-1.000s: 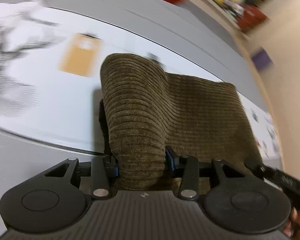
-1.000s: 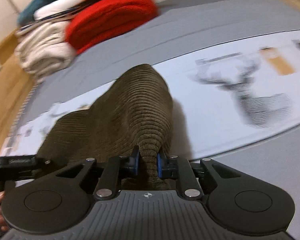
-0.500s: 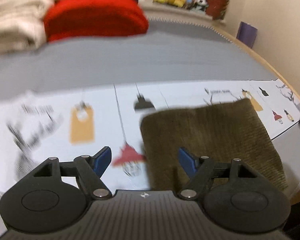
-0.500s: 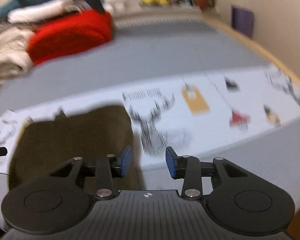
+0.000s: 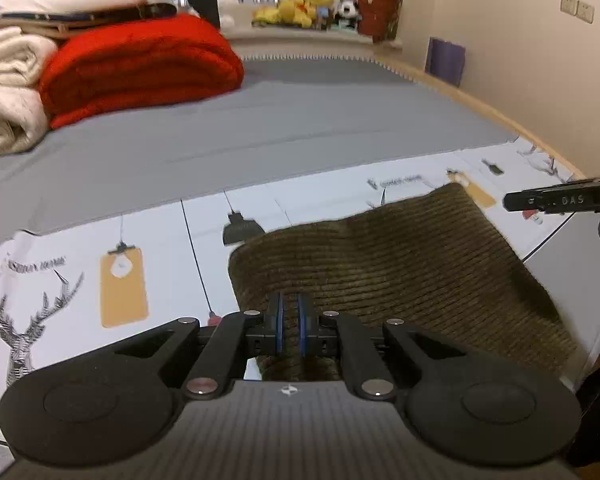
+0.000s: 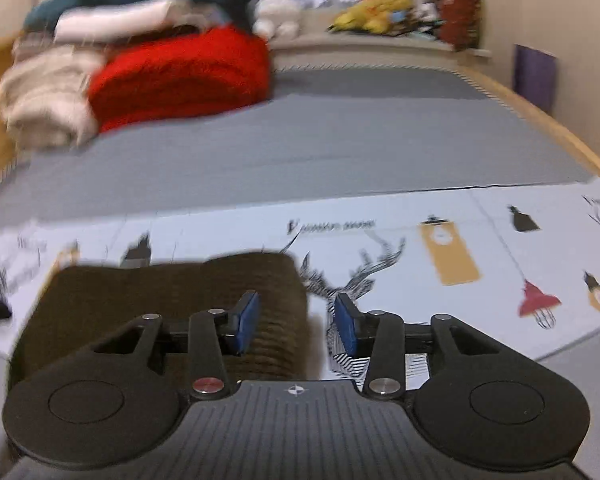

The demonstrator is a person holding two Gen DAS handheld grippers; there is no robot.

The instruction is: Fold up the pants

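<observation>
Pants [image 5: 400,272] apparently pinched in left gripper [image 5: 290,322]; right gripper [image 6: 296,322] agape.

Dim, warm indoor light; window glare at the back — the right view motion-blurred, fisheye edges bowed.

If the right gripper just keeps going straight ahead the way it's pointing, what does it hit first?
Probably the right edge of the folded brown pants, which lies between the open fingers of the right gripper. Beyond that is the printed white sheet. Depth is hard to judge through the fisheye.
</observation>
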